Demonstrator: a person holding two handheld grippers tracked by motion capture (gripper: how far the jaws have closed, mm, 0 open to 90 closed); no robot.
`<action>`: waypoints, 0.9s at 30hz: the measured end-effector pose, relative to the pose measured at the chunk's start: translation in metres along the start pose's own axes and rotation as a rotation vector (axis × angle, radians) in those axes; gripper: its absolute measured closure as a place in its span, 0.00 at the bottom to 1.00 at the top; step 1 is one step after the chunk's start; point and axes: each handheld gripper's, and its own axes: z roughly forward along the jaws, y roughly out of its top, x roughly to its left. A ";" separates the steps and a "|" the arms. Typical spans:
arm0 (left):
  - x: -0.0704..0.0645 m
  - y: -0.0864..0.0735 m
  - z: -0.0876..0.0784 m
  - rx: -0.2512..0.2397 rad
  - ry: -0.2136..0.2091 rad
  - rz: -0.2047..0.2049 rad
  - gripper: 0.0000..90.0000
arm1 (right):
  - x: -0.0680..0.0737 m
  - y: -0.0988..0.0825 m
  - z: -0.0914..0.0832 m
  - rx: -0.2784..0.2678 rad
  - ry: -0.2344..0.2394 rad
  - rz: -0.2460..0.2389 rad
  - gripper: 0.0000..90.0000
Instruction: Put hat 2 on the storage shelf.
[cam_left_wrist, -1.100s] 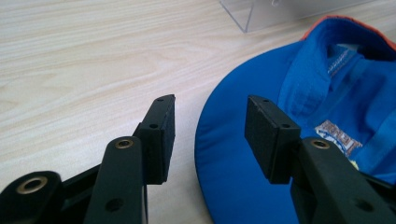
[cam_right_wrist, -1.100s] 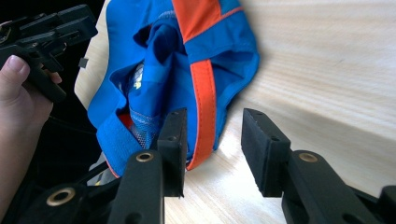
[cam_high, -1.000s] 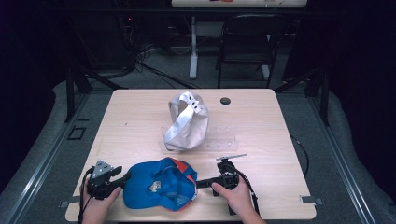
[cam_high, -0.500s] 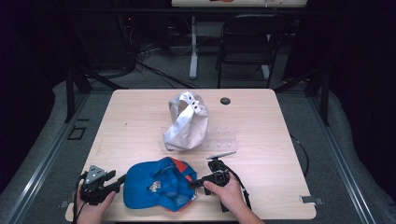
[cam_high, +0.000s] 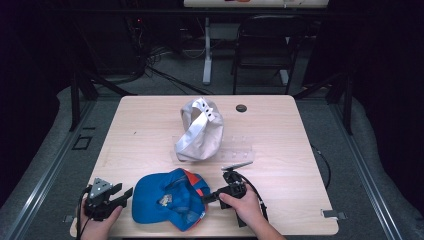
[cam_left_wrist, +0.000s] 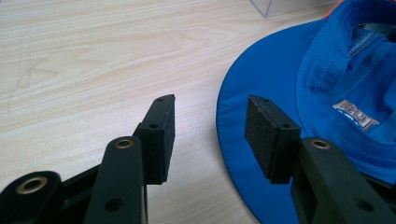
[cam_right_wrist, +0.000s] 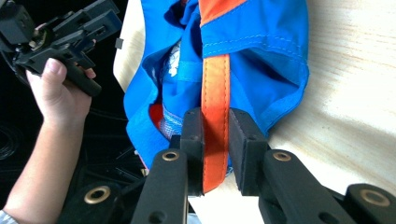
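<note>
Closing over the last moment, the right gripper (cam_high: 212, 195) now has its jaws clamped on the orange strap (cam_right_wrist: 215, 116) of the blue cap (cam_high: 167, 200), at the cap's right edge; one second before, this gripper was a little further from the cap. The cap lies upside down at the near edge of the table (cam_high: 140, 130), in the same place as before. The left gripper (cam_high: 122, 192) waits just left of the cap's brim (cam_left_wrist: 243, 116), jaws apart and holding nothing.
</note>
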 end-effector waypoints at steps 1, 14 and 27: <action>0.000 0.000 0.000 0.000 -0.001 0.001 0.59 | 0.001 0.000 -0.001 -0.008 -0.003 0.005 0.86; -0.003 0.006 0.007 -0.001 -0.018 0.014 0.59 | -0.001 -0.005 -0.026 -0.085 0.033 0.041 0.87; -0.012 0.022 0.025 -0.002 -0.067 0.057 0.59 | -0.012 -0.019 -0.061 -0.150 0.018 0.098 0.87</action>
